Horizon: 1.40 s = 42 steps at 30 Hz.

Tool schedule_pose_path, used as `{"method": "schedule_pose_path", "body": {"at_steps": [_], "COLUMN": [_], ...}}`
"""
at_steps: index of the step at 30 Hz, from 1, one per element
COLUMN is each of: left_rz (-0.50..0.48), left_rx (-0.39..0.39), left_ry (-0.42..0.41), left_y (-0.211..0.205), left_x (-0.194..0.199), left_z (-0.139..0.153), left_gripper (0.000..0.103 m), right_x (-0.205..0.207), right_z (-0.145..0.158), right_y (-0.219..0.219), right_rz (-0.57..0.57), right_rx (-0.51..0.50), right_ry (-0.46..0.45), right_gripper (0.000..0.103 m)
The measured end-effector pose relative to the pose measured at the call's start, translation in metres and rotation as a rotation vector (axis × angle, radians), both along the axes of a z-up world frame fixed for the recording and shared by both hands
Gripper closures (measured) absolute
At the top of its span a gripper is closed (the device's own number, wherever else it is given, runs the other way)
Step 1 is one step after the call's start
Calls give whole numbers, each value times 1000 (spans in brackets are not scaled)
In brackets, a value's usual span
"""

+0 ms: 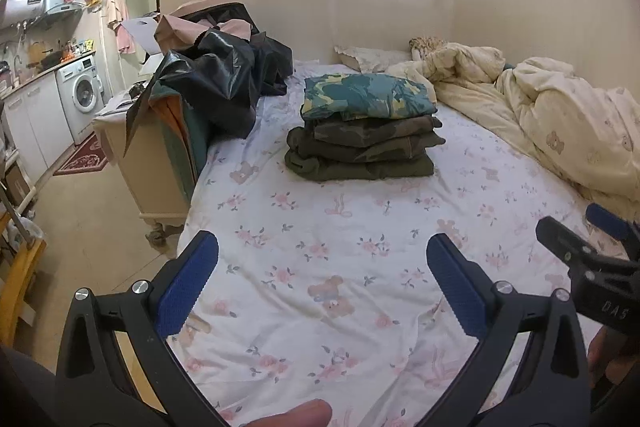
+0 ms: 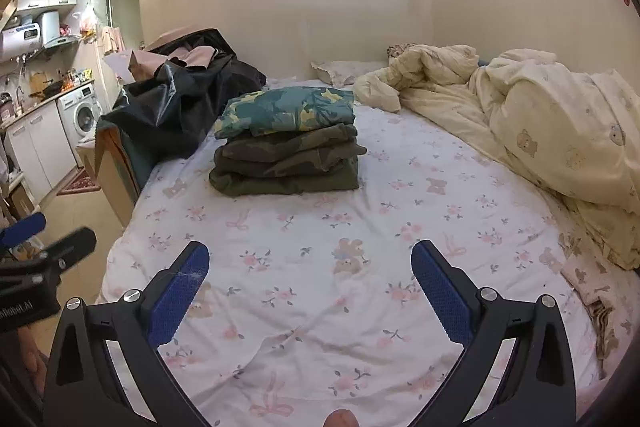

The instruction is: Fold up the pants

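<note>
1. The left gripper and the right gripper both hover over the near end of the bed, jaws spread wide with nothing between the blue ribbed pads
2. The pants sit as a folded stack toward the far left of the bed, well apart from both grippers; the top piece is teal and yellow camouflage, the ones beneath olive and brown
3. Judged from how things lie, this stack looks finished, and no unfolded pants show on the sheet; the step in hand seems to be clearing off or fetching another pair
4. If the stack needs squaring, a gentle push against its side edges would serve better than a pinch, since the thick layers could slide over each other
5. The fabric looks heavy, matte and stiff enough to hold a crease, with rounded fold edges
6. The floral sheet is thin and lightly wrinkled; a puffy cream quilt lies bunched along the right edge, and a glossy black bag slumps at the far left corner
</note>
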State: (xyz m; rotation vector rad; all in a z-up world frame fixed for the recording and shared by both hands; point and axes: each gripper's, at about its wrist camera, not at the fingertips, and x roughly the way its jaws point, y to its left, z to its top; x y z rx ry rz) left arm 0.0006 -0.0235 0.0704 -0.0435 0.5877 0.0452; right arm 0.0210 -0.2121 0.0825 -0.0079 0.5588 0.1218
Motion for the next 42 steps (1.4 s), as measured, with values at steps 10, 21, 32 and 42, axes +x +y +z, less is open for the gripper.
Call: {"method": "schedule_pose_path", "body": {"at_steps": [10,21,32,42], "left_rz": [-2,2,-2,0], "left_rx": [12,13,16,15], "left_ry": [-3,-6,-13,-13], "left_y": [-2,-2,0,1], "left_x": [3,3,3,3], "left_z": [-1,1,2,2], "left_gripper": [0,0,0,0], "right_x": [2,2,3,3], "right_z": [-4,-4,-6,-7], "right_y": [0,-1,-1,-2], "right_rz": [-5,-4,-3,-4], "right_rx": [0,3,3,2], "right_ry": [-6,-8,-9,-7], "right_gripper": [0,0,0,0]}}
